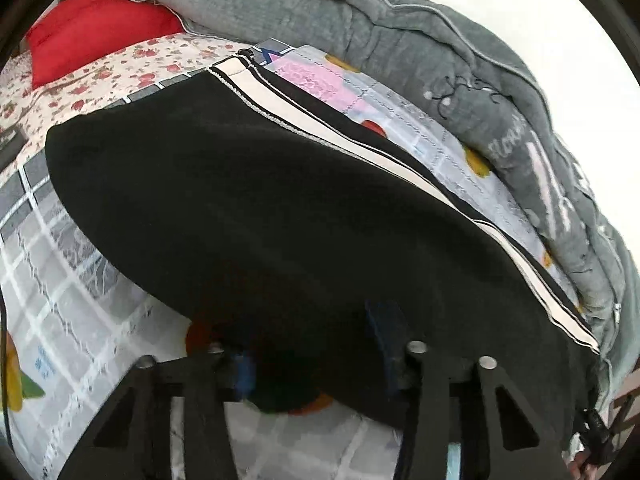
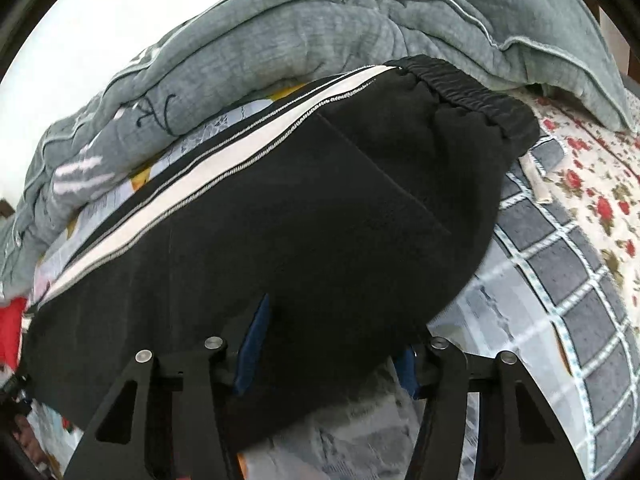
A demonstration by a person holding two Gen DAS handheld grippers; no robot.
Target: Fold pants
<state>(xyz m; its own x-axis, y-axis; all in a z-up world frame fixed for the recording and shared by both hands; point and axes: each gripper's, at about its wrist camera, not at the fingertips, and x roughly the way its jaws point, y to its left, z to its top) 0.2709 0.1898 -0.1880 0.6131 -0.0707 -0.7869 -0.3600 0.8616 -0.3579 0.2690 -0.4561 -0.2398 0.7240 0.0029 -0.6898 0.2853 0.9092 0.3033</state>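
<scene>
Black pants [image 1: 260,208] with a white side stripe [image 1: 360,144] lie spread on a bed. In the right wrist view the pants [image 2: 300,220] show their elastic waistband [image 2: 472,88] at the far end. My left gripper [image 1: 312,360] is open, its blue-padded fingers [image 1: 386,344] straddling the near edge of the black cloth. My right gripper [image 2: 332,352] is open too, one blue pad [image 2: 256,344] lying on the cloth and the other beside its edge.
The bed has a grey-and-white checked sheet [image 1: 60,264] and a floral cover [image 2: 592,184]. A bunched grey quilt [image 1: 400,40] lies along the far side, also in the right wrist view [image 2: 280,40]. A red pillow [image 1: 92,32] sits at the far left.
</scene>
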